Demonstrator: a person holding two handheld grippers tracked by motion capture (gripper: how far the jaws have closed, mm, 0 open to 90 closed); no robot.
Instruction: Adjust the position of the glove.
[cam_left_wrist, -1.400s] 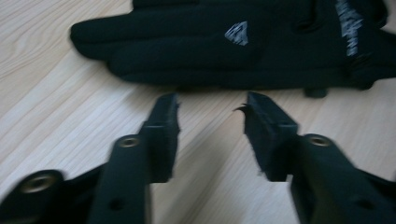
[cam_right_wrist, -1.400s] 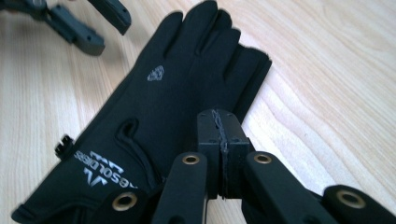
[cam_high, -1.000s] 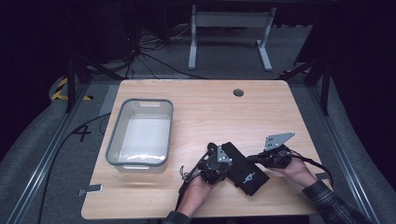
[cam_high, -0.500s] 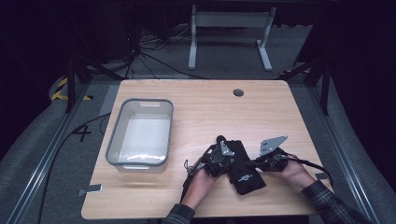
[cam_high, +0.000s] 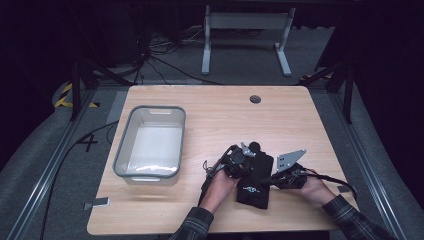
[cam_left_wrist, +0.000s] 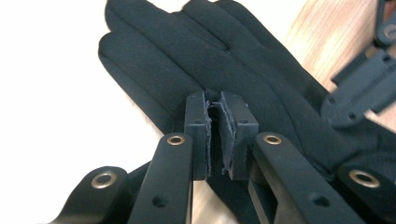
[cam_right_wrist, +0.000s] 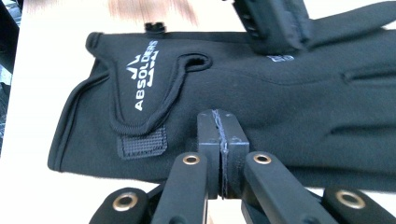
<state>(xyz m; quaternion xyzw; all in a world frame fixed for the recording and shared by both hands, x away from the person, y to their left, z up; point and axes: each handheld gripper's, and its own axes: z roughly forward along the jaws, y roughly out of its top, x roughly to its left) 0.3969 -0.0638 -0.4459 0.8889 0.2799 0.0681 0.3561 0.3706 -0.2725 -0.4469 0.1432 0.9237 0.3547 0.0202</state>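
Note:
A black glove with white "ABSOLDERS" lettering lies flat on the wooden table, near its front edge. My left gripper sits on the glove's left, finger end. In the left gripper view its jaws are closed down to a narrow slit, with dark fabric of the glove pinched between them. My right gripper rests at the glove's right edge. In the right gripper view its pads press flat together over the glove by the cuff strap, with no fabric visible between them.
A clear plastic bin with a grey rim stands to the left. A round cable hole sits near the table's far edge. A desk frame and cables lie on the floor behind.
My left gripper has shifted right and farther onto the glove. My right gripper has moved left to the glove's edge. The glove has slid slightly left.

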